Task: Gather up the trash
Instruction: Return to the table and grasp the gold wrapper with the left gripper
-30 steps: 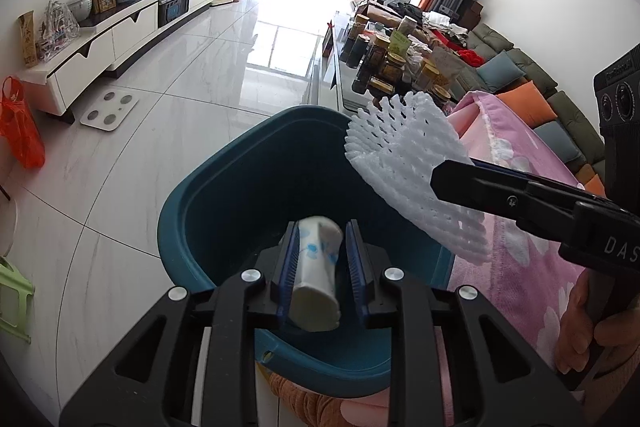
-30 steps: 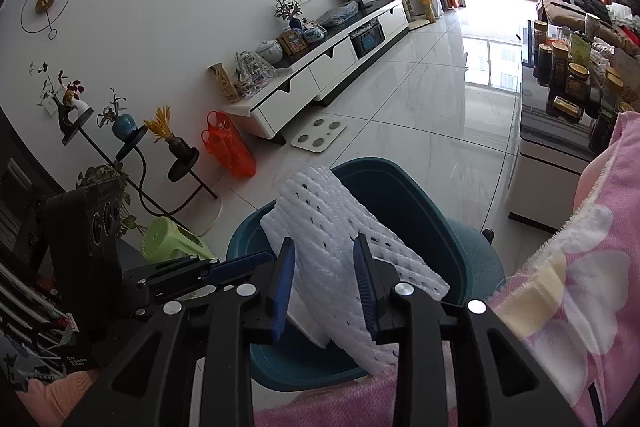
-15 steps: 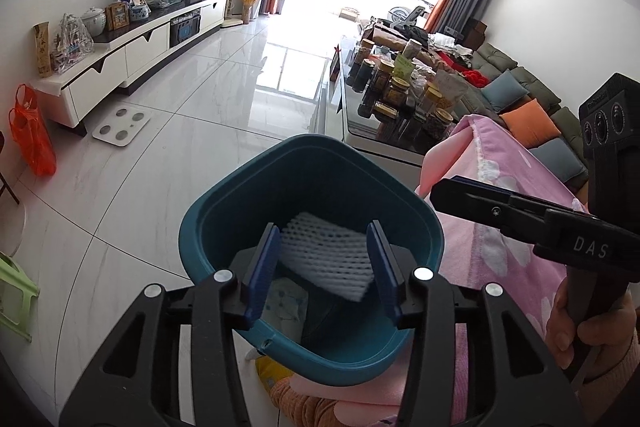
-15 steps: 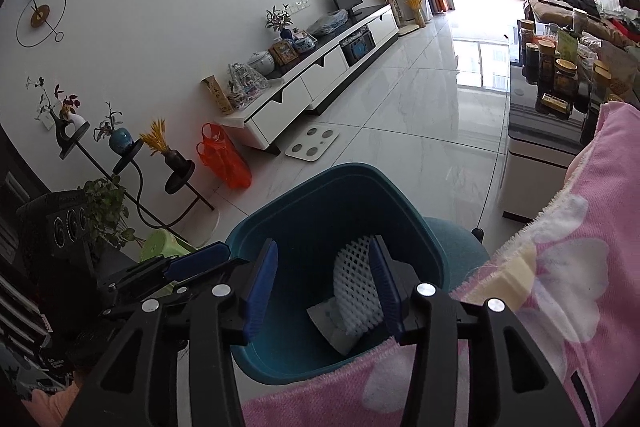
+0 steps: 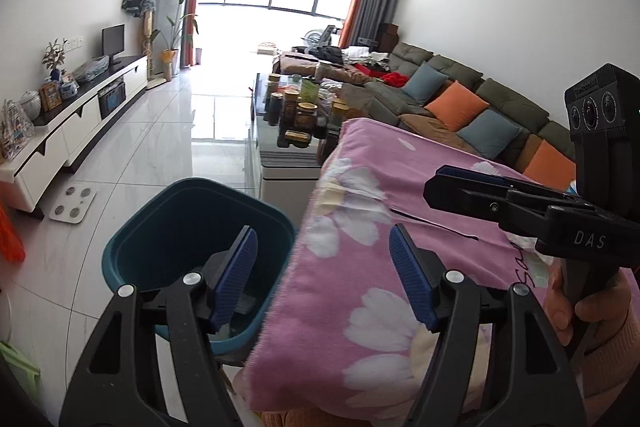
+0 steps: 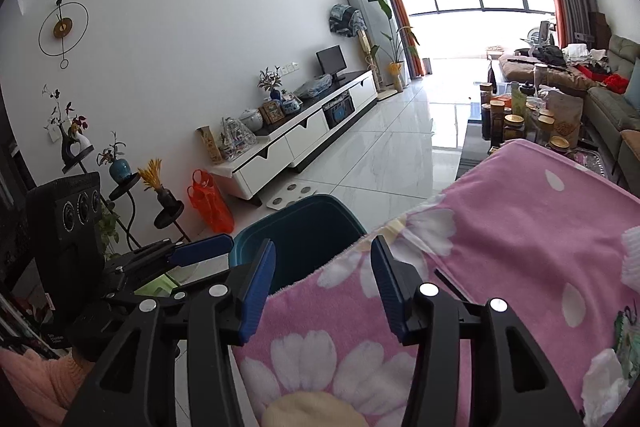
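Left wrist view showed us the pink flowered blanket [image 5: 400, 227] on the tabletop and the teal bin [image 5: 192, 227] upright on the floor at its edge, mouth up. Only that view looked into the bin, though we could not make out its contents. Our left gripper [image 5: 324, 275] had just been opening, fingers apart and empty; the right gripper [image 6: 323, 287], also parted, held nothing. Only the right wrist view showed white crumpled trash [image 6: 608, 383] on the blanket.

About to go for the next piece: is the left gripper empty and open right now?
Open and empty. The left gripper has just been opening; its blue pads stand wide apart, with only the teal plastic bin and pink flowered blanket behind.
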